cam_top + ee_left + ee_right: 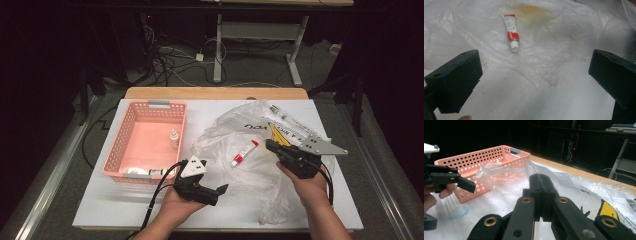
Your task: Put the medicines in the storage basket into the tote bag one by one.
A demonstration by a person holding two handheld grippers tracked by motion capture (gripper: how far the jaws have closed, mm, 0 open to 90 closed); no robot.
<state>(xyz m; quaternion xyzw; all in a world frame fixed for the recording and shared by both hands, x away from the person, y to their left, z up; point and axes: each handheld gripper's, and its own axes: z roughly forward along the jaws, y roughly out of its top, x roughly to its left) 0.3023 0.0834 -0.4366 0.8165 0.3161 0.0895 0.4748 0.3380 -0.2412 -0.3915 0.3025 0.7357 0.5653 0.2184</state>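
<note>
A crumpled clear plastic bag (230, 127) lies on the white tabletop (125, 200). A small red-and-white tube (244, 153) rests within its folds. In the left gripper view the tube (511, 30) lies cap-down on the film beyond the jaws. My left gripper (534, 60) is open wide with nothing between its jaws. It hovers low at the bag's near left edge (212, 184). My right gripper (271, 145) is shut on the bag's film at its right side. In the right gripper view the film (506, 177) rises to the closed jaw tips (540, 178).
A pink perforated basket (150, 105) stands at the left, holding a small white bottle (173, 138) and a small item by its front wall (157, 172). A yellow-and-black label (277, 134) shows on the bag. Desk legs and cables lie beyond the wooden far edge (215, 93).
</note>
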